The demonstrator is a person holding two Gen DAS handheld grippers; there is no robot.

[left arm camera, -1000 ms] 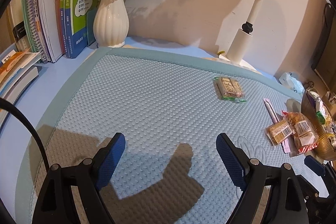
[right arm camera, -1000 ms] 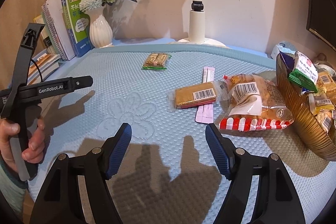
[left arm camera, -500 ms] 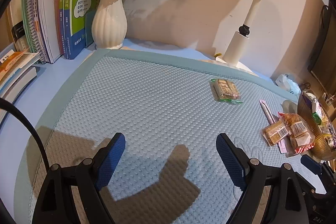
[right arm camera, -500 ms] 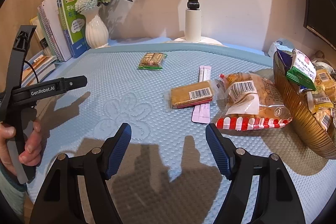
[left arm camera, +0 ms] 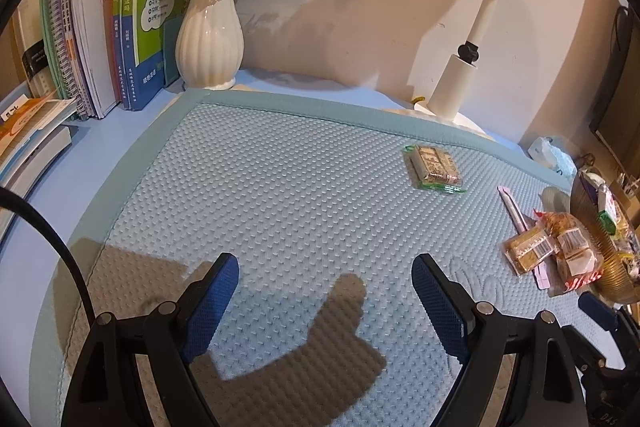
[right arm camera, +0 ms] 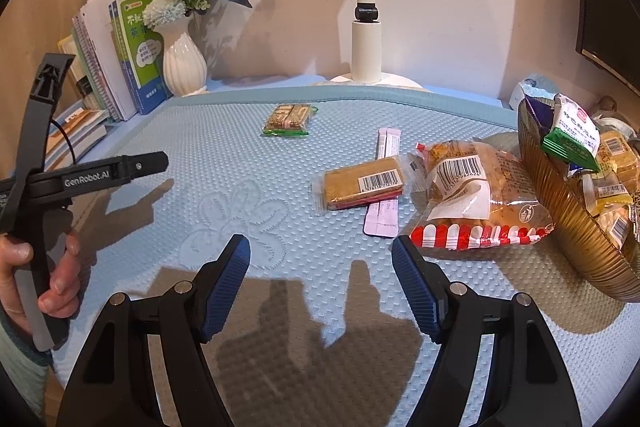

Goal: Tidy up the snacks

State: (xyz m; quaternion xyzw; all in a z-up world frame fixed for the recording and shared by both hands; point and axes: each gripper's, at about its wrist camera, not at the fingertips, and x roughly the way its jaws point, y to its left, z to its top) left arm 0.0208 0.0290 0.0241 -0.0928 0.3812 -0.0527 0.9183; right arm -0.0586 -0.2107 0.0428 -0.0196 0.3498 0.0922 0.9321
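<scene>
Pale blue quilted mat, dimpled weave with a stitched flower motif near the right gripper, covers a blue desk against a beige wall; ribbed white ceramic vase of blue and cream artificial flowers stands at the back left beside upright books; white lamp post rises from a round base at the back. Left gripper: blue ribbed pads spread wide, nothing between them, hovering over bare mat; right gripper: likewise parted and empty. Snacks on the mat: flat clear-wrapped bar with green edges lying alone toward the back; square biscuit pack with barcode resting on a pink sachet strip; puffy bread bag with red-and-white striped hem touching the ribbed gold bowl, which holds several more wrapped snacks. Versus half a second ago: in the left view the green-edged bar and the bowl-side cluster sit slightly lower and further right; in the right view the scene is nearly unchanged. Left hand is seen gripping the handle, wrist cut off by the frame edge; bowl's far side runs out of frame; package print is too small to read.
</scene>
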